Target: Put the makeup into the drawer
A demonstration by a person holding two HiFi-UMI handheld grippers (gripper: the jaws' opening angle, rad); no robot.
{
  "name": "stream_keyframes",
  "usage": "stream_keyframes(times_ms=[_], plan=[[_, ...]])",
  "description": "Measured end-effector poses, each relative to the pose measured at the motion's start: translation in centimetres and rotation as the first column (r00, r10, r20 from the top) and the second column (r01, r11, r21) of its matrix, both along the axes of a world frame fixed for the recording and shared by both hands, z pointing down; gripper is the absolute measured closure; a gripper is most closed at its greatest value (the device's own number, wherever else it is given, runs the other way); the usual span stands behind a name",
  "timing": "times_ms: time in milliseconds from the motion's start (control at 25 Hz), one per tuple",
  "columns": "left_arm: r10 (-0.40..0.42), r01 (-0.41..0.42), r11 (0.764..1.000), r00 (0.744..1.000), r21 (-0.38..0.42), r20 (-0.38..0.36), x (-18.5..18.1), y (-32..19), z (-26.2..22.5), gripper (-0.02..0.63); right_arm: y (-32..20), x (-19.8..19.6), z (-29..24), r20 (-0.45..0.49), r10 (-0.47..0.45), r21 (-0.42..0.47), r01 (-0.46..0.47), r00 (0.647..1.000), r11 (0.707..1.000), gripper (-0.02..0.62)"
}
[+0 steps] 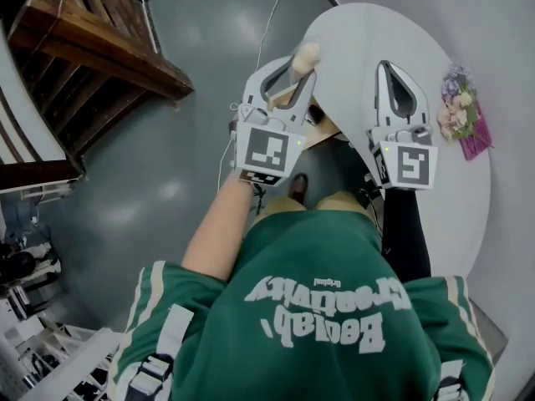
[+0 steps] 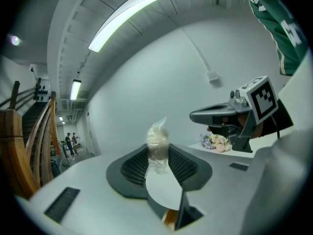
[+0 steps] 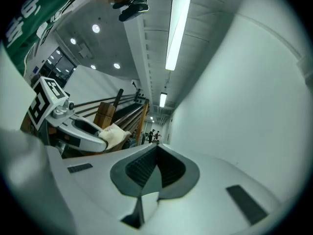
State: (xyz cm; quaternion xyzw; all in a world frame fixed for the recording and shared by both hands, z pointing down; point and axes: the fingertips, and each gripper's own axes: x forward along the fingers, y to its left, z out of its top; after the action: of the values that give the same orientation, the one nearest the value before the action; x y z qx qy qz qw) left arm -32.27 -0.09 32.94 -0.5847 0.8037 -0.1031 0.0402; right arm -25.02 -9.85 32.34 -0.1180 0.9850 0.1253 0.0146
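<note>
Left gripper (image 2: 157, 156) grips bagged makeup (image 2: 157, 139) at 12 o'clock. Right gripper (image 3: 157, 150) closed, empty. No drawer visible; stowing not yet done.

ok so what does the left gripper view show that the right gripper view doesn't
Only the left gripper view: the flowers, and the right gripper seen from the side. Only the right gripper view: the right gripper's own jaws, closed together with nothing between them, and the left gripper seen from the side. Both: the plastic-wrapped makeup puff clamped in the left gripper's jaws, the wooden staircase and the ceiling strip lights.
</note>
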Motion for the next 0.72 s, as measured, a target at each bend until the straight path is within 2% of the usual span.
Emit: stream_keyframes(times_ms=[160, 360, 560, 720], plan=[[0.023, -0.029, 0.990, 0.999, -0.135, -0.046, 0.3, -0.7, 6.7, 0.469, 0.5, -0.4, 0.6, -0.026, -0.015, 0.004, 0.015, 1.000, 1.000, 0.586], [0.015, -0.069, 0.946, 0.985, -0.316, -0.171, 0.9, -0.4, 16.9, 0.469, 0.4, -0.3, 1.5, -0.041, -0.019, 0.004, 0.020, 0.999, 1.000, 0.586], [0.005, -0.140, 0.856, 0.965, -0.497, -0.263, 2.6, 1.1, 25.8, 0.469, 0.2, 0.1, 1.5, -0.052, -0.013, 0.000, 0.013, 0.999, 1.000, 0.586], [-0.033, -0.184, 0.790, 0.940, -0.585, -0.340, 3.6, 2.5, 30.8, 0.469, 0.0, 0.4, 1.2, -0.059, -0.007, 0.006, 0.007, 0.998, 1.000, 0.586]])
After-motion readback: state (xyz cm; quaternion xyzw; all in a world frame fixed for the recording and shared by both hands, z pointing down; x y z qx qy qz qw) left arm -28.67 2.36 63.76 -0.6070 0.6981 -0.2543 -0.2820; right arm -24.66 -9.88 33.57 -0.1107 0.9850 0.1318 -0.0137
